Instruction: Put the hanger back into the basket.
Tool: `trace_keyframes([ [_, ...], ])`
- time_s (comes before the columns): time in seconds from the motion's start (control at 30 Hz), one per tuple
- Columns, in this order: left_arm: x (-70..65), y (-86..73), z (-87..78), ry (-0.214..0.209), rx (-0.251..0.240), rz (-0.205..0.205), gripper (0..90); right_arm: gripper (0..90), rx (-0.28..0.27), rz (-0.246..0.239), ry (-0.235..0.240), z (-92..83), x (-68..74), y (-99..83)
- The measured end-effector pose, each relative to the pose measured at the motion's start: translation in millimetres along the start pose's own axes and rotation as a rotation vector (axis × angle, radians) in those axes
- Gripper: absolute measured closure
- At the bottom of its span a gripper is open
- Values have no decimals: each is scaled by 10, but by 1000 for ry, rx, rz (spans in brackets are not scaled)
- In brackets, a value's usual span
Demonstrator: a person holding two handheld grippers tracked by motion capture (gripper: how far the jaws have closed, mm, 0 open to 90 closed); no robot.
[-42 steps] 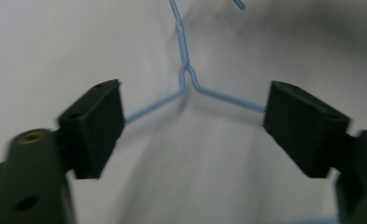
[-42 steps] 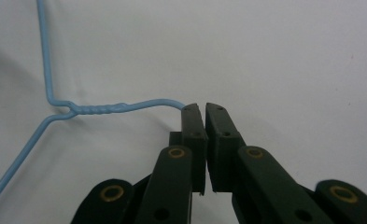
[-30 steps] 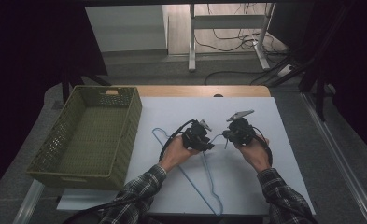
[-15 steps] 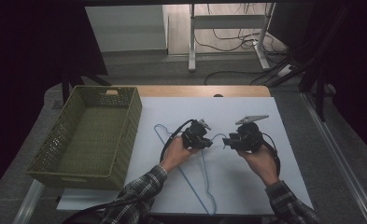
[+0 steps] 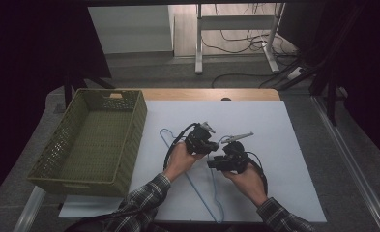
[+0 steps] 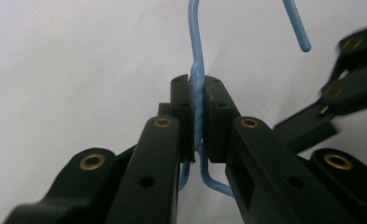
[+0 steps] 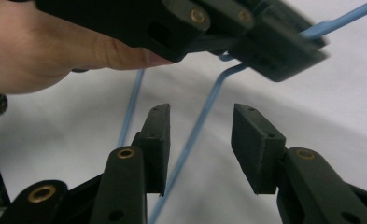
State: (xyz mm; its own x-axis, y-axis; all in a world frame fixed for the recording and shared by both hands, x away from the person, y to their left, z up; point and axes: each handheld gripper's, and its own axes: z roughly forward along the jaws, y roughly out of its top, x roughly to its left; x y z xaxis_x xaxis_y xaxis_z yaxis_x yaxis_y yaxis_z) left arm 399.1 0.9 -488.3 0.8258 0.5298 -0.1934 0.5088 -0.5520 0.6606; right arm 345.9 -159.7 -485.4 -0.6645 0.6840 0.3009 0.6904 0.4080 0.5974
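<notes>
A blue wire hanger (image 5: 203, 194) lies on the white sheet (image 5: 284, 145). My left gripper (image 6: 198, 112) is shut on the twisted neck of the hanger (image 6: 195, 46), just below the hook. My right gripper (image 7: 200, 140) is open close beside the left gripper (image 7: 246, 32), its jaws having just been opening. One arm of the hanger (image 7: 211, 105) runs between its pads, which do not touch it. In the high view the left gripper (image 5: 212, 145) and right gripper (image 5: 217, 162) sit almost together at mid-table.
A green mesh basket (image 5: 132, 140) stands at the left of the sheet. The bare wooden table edge (image 5: 202, 94) runs along the back. Beyond it stand desk legs and cables on the floor.
The right hand has swung in from the right, toward the left gripper and nearer to the person. Its jaws stand apart around the hanger wire. The left hand has stayed put.
</notes>
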Motion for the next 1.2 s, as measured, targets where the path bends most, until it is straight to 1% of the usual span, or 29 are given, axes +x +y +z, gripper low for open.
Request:
trace_keyframes([
  [0.07,3,-9,-15,-7,-6,-4,849,617,11,-2,-15,47,15,-9],
  [0.13,5,-17,-25,-16,-18,-10,848,678,13,-8,-19,80,28,-23],
  [0.2,9,-23,-43,-27,-25,-16,847,763,14,-10,-23,90,42,-33],
  [0.23,17,-26,-70,-32,-35,-15,847,780,8,3,-22,87,49,-38],
  [0.27,17,-26,-70,-32,-35,-15,836,780,8,3,-22,87,49,-38],
  [0.3,17,-26,-70,-32,-35,-15,836,821,4,44,-19,61,45,-38],
  [0.33,26,-26,-99,-39,-44,-15,784,853,3,69,-4,36,34,-35],
  [0.37,39,-24,-139,-53,-57,-16,784,853,3,69,-4,36,34,-35],
  [0.4,53,-21,-188,-66,-66,-15,672,873,-10,81,42,-29,6,-22],
  [0.43,63,-13,-244,-76,-71,-12,672,873,-10,81,42,-29,6,-22],
  [0.47,71,-6,-308,-75,-78,-5,611,873,-2,48,8,-54,34,-8],
  [0.5,79,1,-380,-75,-82,0,549,874,-3,33,14,-81,42,-1],
  [0.53,88,7,-457,-80,-87,1,445,874,-5,14,32,-129,57,17],
  [0.57,95,8,-539,-88,-94,3,445,874,-5,14,32,-129,57,17],
  [0.6,98,6,-619,-97,-97,5,411,874,-5,-13,23,-155,63,29],
  [0.67,89,-8,-777,-76,-83,30,356,874,-8,-41,36,-215,67,54],
  [0.7,91,-22,-844,-74,-73,44,327,874,-5,-60,35,-248,66,66],
  [0.77,94,-65,-945,-68,-37,47,275,874,-5,-96,51,-317,68,87],
  [0.8,97,-96,-976,-82,-21,53,257,874,-4,-116,55,-353,69,95],
  [0.83,95,-125,-998,-80,-3,58,234,874,-2,-132,59,-387,69,101],
  [0.93,74,-211,-1011,-71,40,103,278,874,-2,-169,85,-478,67,103],
  [0.97,78,-232,-1000,-87,58,129,323,874,-1,-173,98,-498,67,100],
  [1.0,78,-248,-983,-100,76,161,400,874,3,-191,118,-515,73,89],
  [1.03,70,-257,-955,-101,87,183,445,874,7,-199,126,-515,82,81],
  [1.07,54,-255,-901,-141,117,222,482,874,10,-208,133,-511,88,73],
  [1.1,54,-255,-901,-141,117,222,503,874,10,-208,133,-511,88,73],
  [1.13,38,-250,-877,-149,128,237,544,874,16,-219,145,-497,99,60],
  [1.17,25,-244,-853,-159,141,250,544,874,16,-219,145,-497,99,60],
  [1.2,-5,-226,-827,-167,161,277,592,874,24,-231,151,-490,103,53],
])
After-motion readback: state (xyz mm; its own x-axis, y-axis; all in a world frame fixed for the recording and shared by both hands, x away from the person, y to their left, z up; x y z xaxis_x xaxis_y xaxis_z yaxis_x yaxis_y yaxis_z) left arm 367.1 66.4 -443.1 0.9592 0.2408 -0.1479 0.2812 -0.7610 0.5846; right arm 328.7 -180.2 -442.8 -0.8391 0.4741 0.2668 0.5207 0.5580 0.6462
